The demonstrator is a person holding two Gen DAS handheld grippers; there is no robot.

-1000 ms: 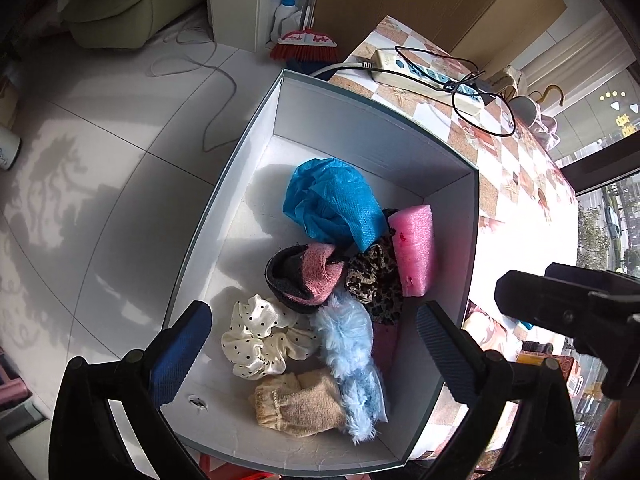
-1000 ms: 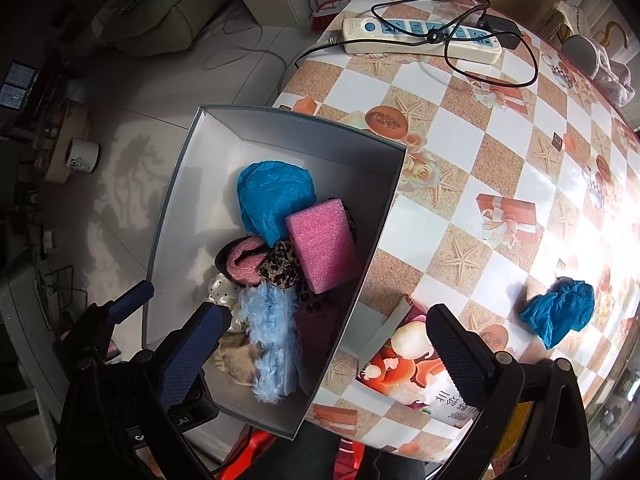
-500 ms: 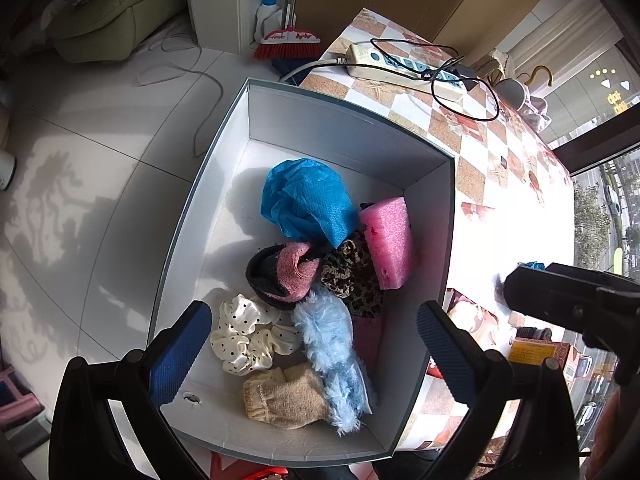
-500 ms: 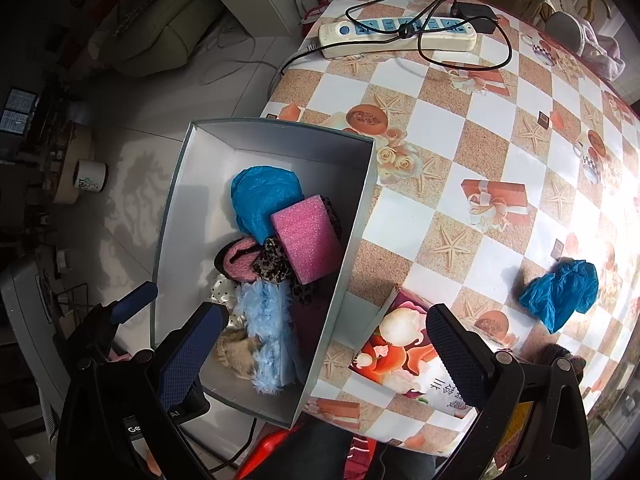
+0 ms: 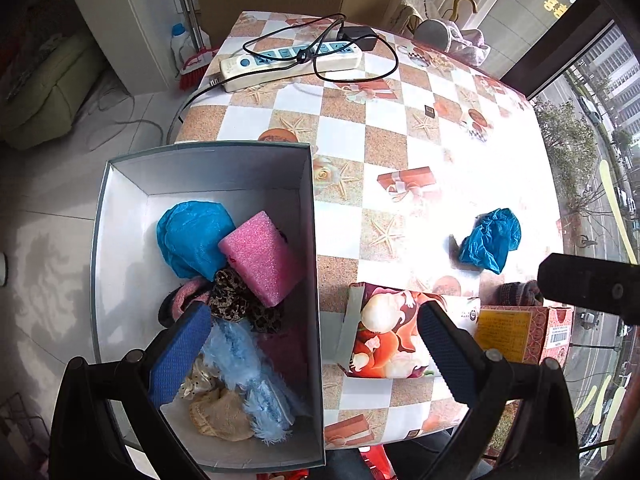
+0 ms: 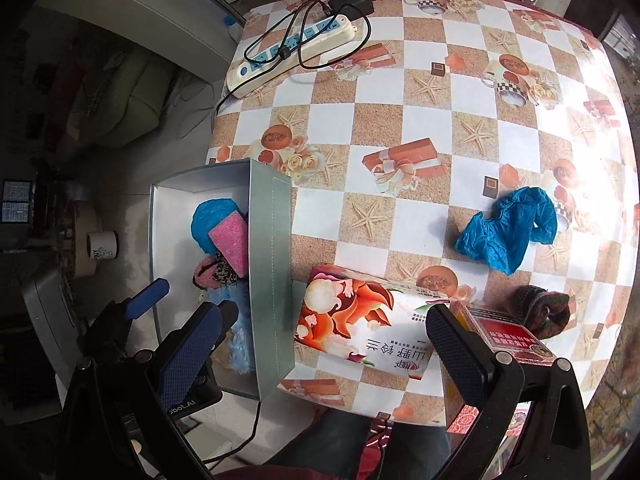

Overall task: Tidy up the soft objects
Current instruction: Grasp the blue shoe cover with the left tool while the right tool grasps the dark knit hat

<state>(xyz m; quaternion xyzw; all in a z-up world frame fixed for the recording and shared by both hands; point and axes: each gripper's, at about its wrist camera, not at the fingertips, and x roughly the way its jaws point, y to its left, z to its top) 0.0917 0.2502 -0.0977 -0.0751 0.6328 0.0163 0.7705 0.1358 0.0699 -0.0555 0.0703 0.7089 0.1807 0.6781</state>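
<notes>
The floral tissue pack bears large Chinese characters, "山野铃兰". The red box's print is too small to read.

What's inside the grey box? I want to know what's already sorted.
The grey box holds a blue crumpled cover, pink foam, leopard scrunchie, light-blue fluffy piece and beige sock. Anything beneath is hidden.

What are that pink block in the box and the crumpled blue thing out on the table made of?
The pink block looks like foam: a matte, grainy, finely pitted surface with soft rounded edges. The crumpled blue thing looks like thin plastic film or non-woven sheet, possibly a disposable cover: it is creased, bunched and slightly glossy. Neither can be told for certain by sight alone.
</notes>
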